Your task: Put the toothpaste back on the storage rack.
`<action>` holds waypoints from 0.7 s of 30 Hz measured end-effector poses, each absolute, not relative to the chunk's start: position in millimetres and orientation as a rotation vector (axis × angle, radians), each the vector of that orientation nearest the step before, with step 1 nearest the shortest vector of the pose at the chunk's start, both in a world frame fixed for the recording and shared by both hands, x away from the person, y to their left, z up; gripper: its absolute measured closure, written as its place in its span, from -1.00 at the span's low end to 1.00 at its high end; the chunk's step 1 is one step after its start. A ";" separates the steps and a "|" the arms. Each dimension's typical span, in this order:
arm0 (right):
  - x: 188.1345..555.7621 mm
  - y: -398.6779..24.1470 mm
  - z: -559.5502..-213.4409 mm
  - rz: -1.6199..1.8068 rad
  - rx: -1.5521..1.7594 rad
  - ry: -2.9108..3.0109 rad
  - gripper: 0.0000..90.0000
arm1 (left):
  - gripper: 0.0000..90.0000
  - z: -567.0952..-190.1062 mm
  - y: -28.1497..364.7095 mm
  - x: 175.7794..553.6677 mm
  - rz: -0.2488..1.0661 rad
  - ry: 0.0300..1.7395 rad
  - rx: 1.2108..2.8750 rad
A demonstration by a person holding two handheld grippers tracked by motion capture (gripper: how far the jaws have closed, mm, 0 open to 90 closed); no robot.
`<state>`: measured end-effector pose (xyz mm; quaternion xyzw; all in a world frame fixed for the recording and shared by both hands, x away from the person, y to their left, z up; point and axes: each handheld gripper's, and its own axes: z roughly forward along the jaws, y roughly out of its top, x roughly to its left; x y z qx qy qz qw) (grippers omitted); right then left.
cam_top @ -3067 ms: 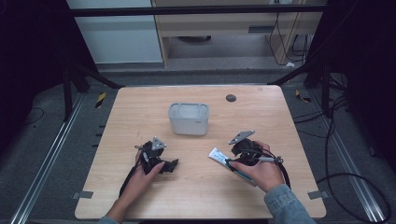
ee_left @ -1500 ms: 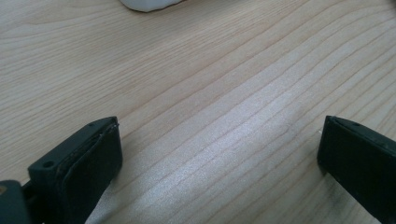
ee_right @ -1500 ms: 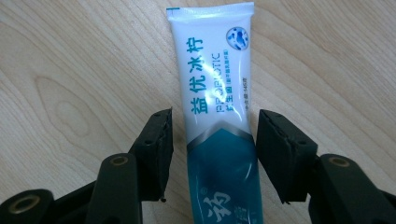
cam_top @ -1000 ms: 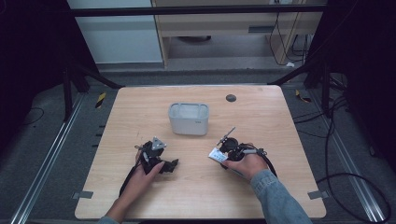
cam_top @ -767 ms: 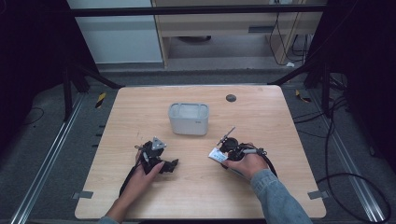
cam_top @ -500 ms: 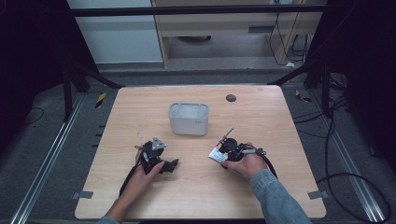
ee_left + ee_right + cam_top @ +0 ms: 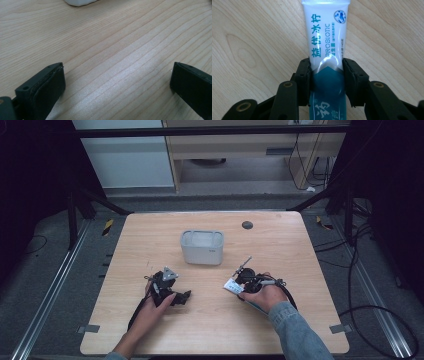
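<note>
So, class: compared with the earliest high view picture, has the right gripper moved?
Yes. The right gripper has shifted a little left and toward the white container, and its jaws have just been closing on the toothpaste tube.

The soft plastic toothpaste tube is white at its flat crimped end and teal toward its other end — a silver chevron divides the 2 colours. Teal characters run along the white part, with grey "PROBIOTIC" lettering and a round blue emblem beside them; white characters sit on the teal. The pale wooden table shows light-brown grain lines. The rectangular plastic bin is pale grey — translucent-looking at its rim. Both pairs of jaws are matt black.
</note>
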<state>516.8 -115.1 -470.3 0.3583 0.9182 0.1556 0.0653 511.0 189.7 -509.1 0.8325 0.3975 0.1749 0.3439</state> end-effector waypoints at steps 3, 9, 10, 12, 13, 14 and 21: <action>517.1 -115.1 -469.9 0.461 1.067 2.787 0.37 | -1.00 -509.1 189.7 511.0 0.454 1.033 2.163; 518.4 -114.3 -469.2 0.442 1.072 2.795 0.40 | -1.00 -509.1 189.7 511.0 0.455 1.033 2.163; 518.3 -114.4 -469.3 0.443 1.061 2.794 0.41 | -1.00 -509.1 189.7 511.0 0.454 1.033 2.163; 516.8 -114.6 -469.5 0.452 1.058 2.783 0.42 | -1.00 -509.1 189.7 511.0 0.454 1.032 2.163; 516.7 -115.3 -469.7 0.459 1.045 2.783 0.43 | -1.00 -509.1 189.6 511.1 0.454 1.032 2.163; 516.2 -115.3 -469.7 0.460 1.050 2.780 0.43 | -1.00 -509.1 189.6 511.1 0.454 1.032 2.163; 516.7 -115.0 -468.7 0.458 1.085 2.777 0.48 | -1.00 -509.1 189.6 511.1 0.455 1.032 2.163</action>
